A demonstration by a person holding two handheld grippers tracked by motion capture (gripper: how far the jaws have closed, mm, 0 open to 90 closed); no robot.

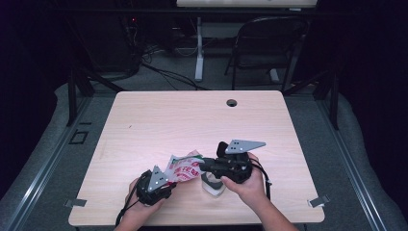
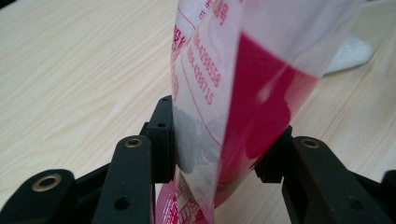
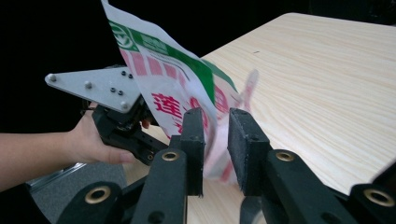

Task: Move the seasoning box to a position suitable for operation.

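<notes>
A thin plastic bag (image 1: 185, 167) printed in red, white and green hangs just above the wooden table (image 1: 192, 120) near its front edge. My left gripper (image 1: 172, 181) holds it from the left. In the left gripper view my left gripper (image 2: 219, 135) has both pads pressed on the puffed bag (image 2: 243, 93). My right gripper (image 1: 202, 166) reaches in from the right. In the right gripper view my right gripper (image 3: 217, 116) has its jaws apart, and a blurred corner of the bag (image 3: 177, 88) lies loose in the gap.
A small white object (image 1: 213, 186) lies on the table under the right gripper. A cable hole (image 1: 232, 102) sits near the table's far edge. Behind the table stands a dark folding chair (image 1: 267, 48). The front edge runs close under both hands.
</notes>
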